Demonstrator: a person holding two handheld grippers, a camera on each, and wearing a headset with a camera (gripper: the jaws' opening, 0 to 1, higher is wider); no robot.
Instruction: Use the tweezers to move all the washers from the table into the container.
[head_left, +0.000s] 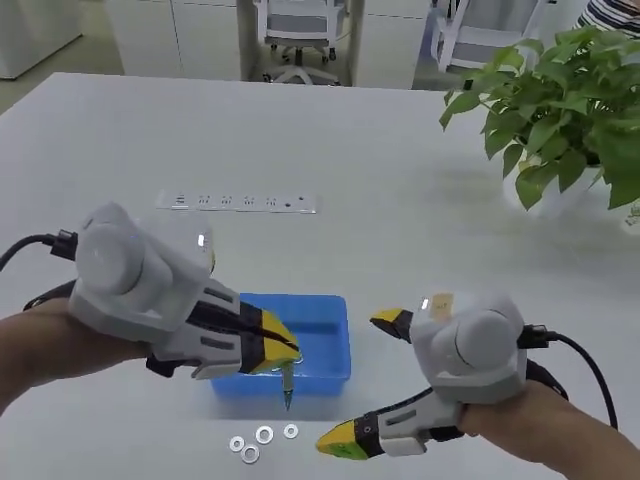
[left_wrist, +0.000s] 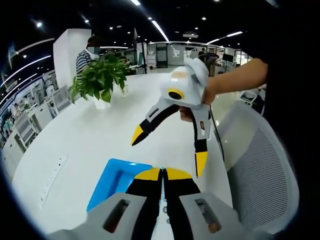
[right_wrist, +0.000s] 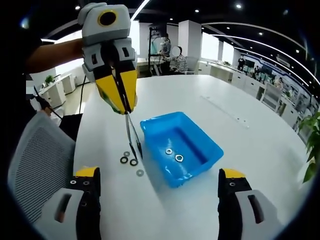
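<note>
Clamping the tweezers (right_wrist: 131, 135), my left gripper (right_wrist: 123, 107) sets their tips beside four table washers (right_wrist: 129, 161). My right gripper view reveals two washers (right_wrist: 173, 154) inside the blue container (right_wrist: 202, 137). My right gripper (right_wrist: 160, 173) gapes wide and empty.

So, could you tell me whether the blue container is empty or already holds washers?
Not empty: the right gripper view shows two washers inside the blue container; others sit outside on the table.

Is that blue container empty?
No, two washers lie on the floor of the container in the right gripper view.
</note>
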